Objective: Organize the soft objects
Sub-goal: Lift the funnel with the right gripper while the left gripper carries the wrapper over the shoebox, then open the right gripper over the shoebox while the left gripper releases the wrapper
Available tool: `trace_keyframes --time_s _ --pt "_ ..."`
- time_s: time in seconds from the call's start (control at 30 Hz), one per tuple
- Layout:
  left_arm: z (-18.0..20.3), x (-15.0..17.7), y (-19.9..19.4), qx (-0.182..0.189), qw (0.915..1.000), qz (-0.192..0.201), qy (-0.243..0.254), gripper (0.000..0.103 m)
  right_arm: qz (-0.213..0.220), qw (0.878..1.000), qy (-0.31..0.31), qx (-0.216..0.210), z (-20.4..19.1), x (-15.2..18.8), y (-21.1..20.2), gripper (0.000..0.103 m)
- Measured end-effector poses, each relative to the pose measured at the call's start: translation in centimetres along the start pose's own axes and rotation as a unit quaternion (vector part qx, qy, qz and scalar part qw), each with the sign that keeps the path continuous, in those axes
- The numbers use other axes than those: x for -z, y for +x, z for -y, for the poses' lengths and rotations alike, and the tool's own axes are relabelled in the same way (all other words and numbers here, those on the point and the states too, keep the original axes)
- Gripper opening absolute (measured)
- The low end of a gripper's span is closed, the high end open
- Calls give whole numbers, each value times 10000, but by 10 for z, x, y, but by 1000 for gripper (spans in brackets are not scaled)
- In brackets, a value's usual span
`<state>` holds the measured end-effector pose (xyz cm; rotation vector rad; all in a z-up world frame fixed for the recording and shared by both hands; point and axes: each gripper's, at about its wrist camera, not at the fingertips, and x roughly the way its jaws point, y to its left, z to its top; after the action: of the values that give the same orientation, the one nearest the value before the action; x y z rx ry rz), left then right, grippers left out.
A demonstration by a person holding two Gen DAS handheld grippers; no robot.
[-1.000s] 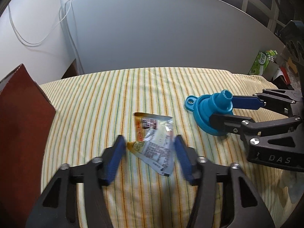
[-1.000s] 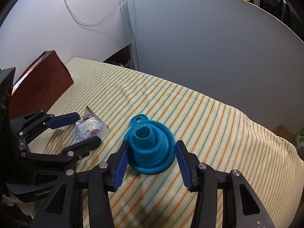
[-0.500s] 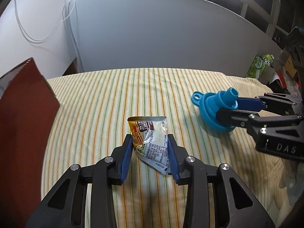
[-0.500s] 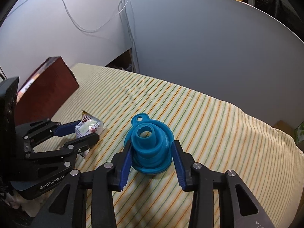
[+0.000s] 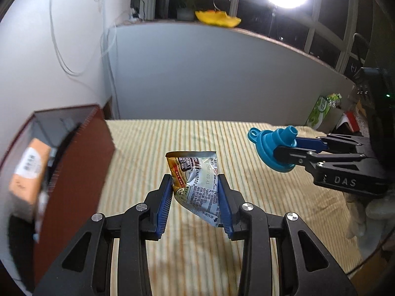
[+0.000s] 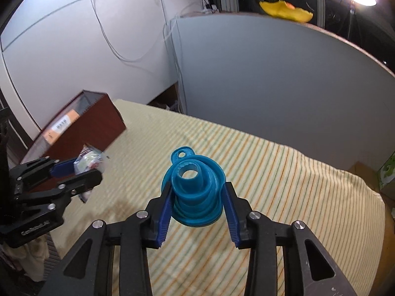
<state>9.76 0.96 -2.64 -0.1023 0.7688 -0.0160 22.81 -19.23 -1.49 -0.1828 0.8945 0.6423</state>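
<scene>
My left gripper [image 5: 195, 204] is shut on a silver and yellow snack packet [image 5: 197, 182] and holds it in the air above the striped cloth. It also shows in the right wrist view [image 6: 76, 175] with the packet [image 6: 88, 159] between its fingers. My right gripper [image 6: 197, 209] is shut on a blue collapsible funnel [image 6: 195, 192] and holds it lifted, spout towards the camera. In the left wrist view the funnel [image 5: 271, 148] hangs at the right in the right gripper [image 5: 291, 149].
A dark red open box [image 5: 69, 162] stands at the left on the striped cloth [image 5: 153, 143]; it holds an orange labelled item [image 5: 29, 162]. The box also shows in the right wrist view [image 6: 84, 125]. A grey partition [image 5: 222, 74] runs behind the table.
Both grippers closed on their objects and lifted them off the cloth. The views rose, and the red box's open top came into sight.
</scene>
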Motion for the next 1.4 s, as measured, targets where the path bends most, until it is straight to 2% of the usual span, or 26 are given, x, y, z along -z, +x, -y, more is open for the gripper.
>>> trace_keyframes --time_s 0.1,0.3,0.63,0.93,1.17,1.4 --pt "-10 -3 -25 13 9999 146 -31 34 118 9998 8 -148 -10 -8 -15 35" --pt "-46 0 -76 -128 9989 418 -144 34 349 9980 -262 -461 -57 -32 -36 35" --pt "-113 31 -126 -656 9960 417 -449 34 438 9904 -824 -1020 -147 -61 -33 35" --pt "-143 50 -132 -861 9941 259 -612 34 219 9825 -1246 -1363 -218 -68 -9 35" --pt "-149 61 -123 -888 9938 97 -658 34 -107 9803 -1291 -1492 -251 -72 22 36" --pt "-155 64 -118 -1006 9927 44 -659 34 -295 9826 -1126 -1447 -261 -74 50 37"
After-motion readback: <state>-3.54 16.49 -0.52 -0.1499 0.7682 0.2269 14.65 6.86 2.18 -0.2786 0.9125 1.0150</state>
